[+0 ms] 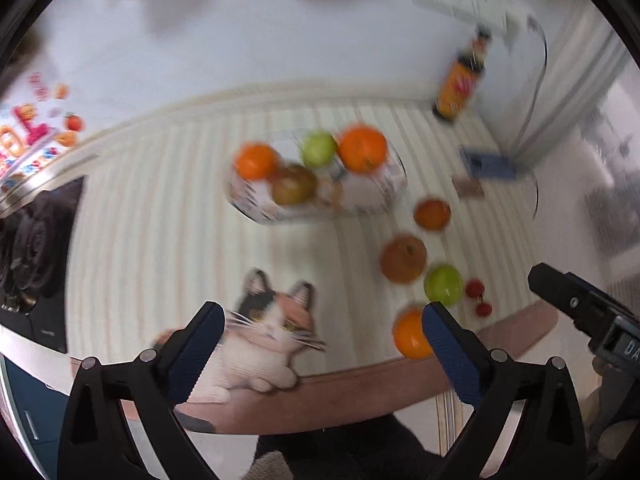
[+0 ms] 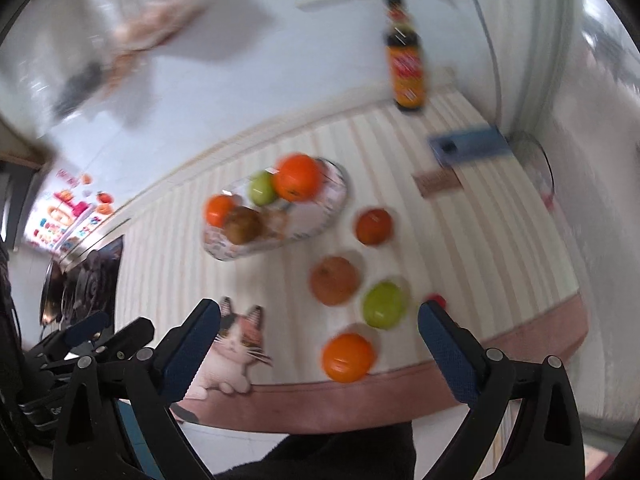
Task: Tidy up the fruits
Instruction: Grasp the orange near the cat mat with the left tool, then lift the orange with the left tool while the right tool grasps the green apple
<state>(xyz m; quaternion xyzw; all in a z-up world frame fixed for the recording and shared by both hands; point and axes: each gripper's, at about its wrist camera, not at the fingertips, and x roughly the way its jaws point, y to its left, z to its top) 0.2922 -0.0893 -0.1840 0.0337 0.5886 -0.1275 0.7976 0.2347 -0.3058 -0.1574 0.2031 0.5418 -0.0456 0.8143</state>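
Observation:
A clear bowl [image 1: 376, 200] [image 2: 324, 220] on the striped mat holds two oranges [image 1: 362, 149], a green apple [image 1: 318, 148] and a brownish fruit [image 1: 294, 185]. Loose on the mat to its right lie an orange [image 1: 432, 213] [image 2: 373, 226], a brown fruit [image 1: 403, 259] [image 2: 334, 280], a green apple [image 1: 443, 283] [image 2: 383, 305], a near orange [image 1: 410, 334] [image 2: 348, 357] and small red fruits [image 1: 475, 289]. My left gripper [image 1: 323, 322] is open and empty above the mat's near edge. My right gripper [image 2: 319, 320] is open and empty, above the near orange. Both views are blurred.
A dark sauce bottle [image 1: 460, 80] [image 2: 406, 60] stands at the back right. A blue phone [image 1: 488, 164] [image 2: 468, 146] and a small brown card [image 1: 467, 188] lie near it. A cat print [image 1: 264, 328] marks the mat's front. A dark stove [image 1: 36, 240] is at left.

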